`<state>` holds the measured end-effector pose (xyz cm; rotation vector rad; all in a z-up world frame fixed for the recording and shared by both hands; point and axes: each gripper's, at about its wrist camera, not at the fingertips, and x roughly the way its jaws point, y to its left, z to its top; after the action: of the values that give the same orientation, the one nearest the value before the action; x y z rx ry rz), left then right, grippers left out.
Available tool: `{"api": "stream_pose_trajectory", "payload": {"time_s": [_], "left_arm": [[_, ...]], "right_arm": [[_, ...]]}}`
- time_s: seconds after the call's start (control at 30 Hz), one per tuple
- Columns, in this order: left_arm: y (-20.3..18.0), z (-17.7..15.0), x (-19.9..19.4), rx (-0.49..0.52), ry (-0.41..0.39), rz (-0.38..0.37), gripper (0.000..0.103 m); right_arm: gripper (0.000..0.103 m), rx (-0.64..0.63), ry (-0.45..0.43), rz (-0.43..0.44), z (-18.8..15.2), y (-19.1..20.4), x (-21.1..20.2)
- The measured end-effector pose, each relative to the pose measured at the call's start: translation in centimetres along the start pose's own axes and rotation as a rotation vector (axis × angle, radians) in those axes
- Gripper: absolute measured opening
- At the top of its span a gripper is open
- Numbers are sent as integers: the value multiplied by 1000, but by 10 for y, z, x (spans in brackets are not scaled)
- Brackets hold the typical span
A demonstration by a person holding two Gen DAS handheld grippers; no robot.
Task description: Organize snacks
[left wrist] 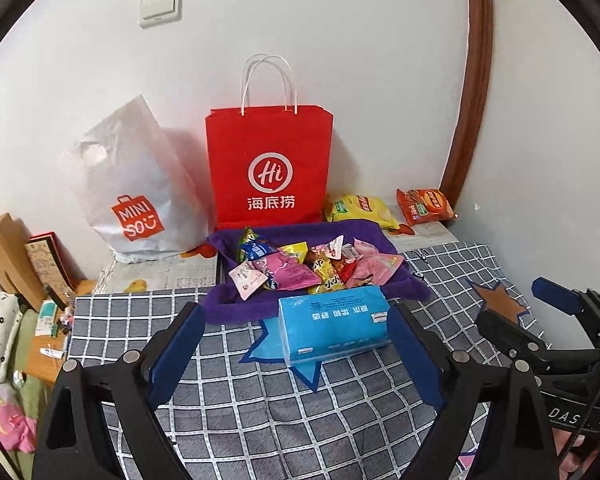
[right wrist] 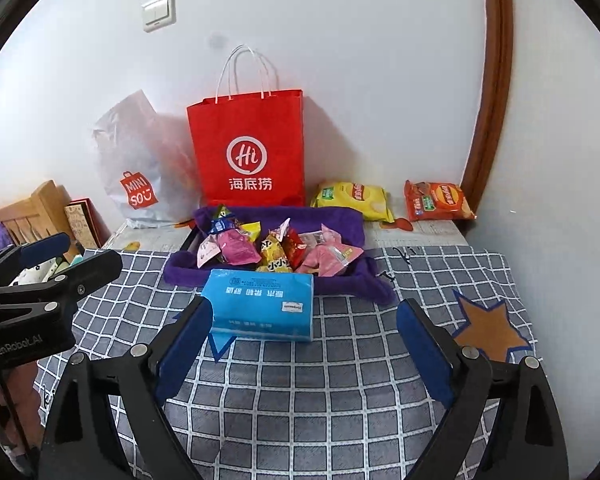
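A purple cloth-lined tray (left wrist: 228, 308) (right wrist: 188, 272) sits mid-table and holds several small snack packets (left wrist: 300, 268) (right wrist: 276, 248). In front of it a blue tissue pack (left wrist: 332, 320) (right wrist: 260, 304) lies on a blue star mark (left wrist: 304, 372). At the back right lie a yellow chip bag (left wrist: 360, 210) (right wrist: 354, 196) and an orange chip bag (left wrist: 424, 206) (right wrist: 436, 200). My left gripper (left wrist: 296, 316) (right wrist: 74, 256) is open, and the tissue pack lies just beyond its tips, untouched. My right gripper (right wrist: 306, 312) (left wrist: 528, 304) is open and holds nothing.
A red paper bag (left wrist: 268, 160) (right wrist: 248, 152) and a white plastic bag (left wrist: 136, 184) (right wrist: 140, 160) stand against the back wall. A brown star mark (right wrist: 488, 328) is on the checked cloth at the right. Wooden furniture and clutter (left wrist: 4, 248) crowd the left edge; a brown door frame (left wrist: 472, 80) rises at the right.
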<state>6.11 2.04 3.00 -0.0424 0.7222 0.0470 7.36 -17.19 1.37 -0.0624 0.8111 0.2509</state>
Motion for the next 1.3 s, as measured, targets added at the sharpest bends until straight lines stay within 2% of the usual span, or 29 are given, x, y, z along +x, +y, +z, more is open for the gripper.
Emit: {"api": "stream_pose_trajectory", "payload": {"time_s": [0.47, 1.3], "left_arm": [[-5, -4, -15, 3, -18, 12, 92], [-5, -2, -15, 1, -18, 4, 92]], "right_arm": [[92, 29, -6, 3, -7, -5, -13], [92, 29, -17, 1, -5, -6, -20]]}}
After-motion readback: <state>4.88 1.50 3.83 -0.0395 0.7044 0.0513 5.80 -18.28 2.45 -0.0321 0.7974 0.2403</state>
